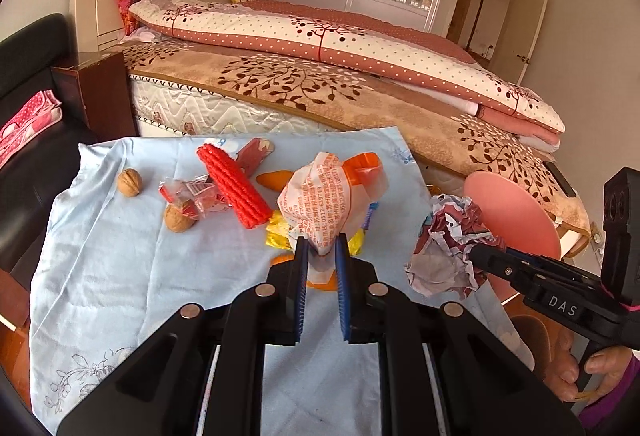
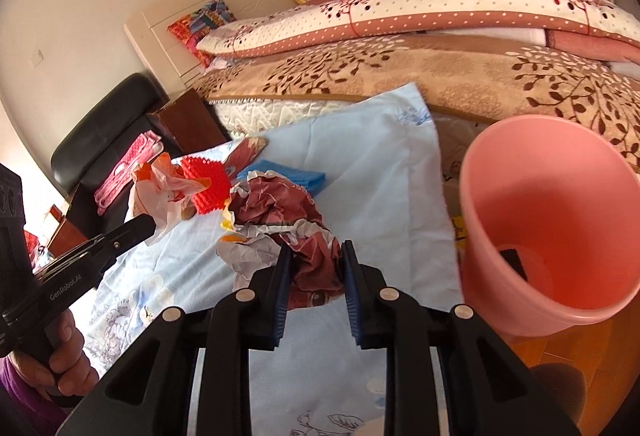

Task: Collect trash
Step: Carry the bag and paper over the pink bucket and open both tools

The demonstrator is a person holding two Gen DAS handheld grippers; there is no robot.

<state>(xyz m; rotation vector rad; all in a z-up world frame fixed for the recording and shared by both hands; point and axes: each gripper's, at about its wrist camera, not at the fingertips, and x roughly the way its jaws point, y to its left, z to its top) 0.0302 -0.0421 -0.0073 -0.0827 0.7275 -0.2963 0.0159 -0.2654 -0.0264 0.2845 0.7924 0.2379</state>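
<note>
My left gripper (image 1: 322, 244) is shut on the lower end of a white plastic bag with orange print (image 1: 316, 195), which is held up over the light-blue cloth (image 1: 140, 276). In the right wrist view the same bag (image 2: 160, 187) hangs from the left gripper (image 2: 150, 224). My right gripper (image 2: 316, 248) is shut on a crumpled ball of dark-red and white paper (image 2: 280, 211), lifted near the cloth's right edge. From the left wrist, that paper ball (image 1: 448, 244) shows at the tip of the right gripper (image 1: 476, 252). A pink bin (image 2: 560, 195) stands open just right of it.
On the cloth lie a red knobbly cob (image 1: 236, 187), two walnuts (image 1: 129, 181), a red wrapper (image 1: 192, 195), a yellow wrapper (image 1: 280, 236) and a blue sponge (image 2: 280, 173). A bed (image 1: 360, 95) runs behind; a black chair (image 1: 32, 75) stands left. Something dark lies in the bin.
</note>
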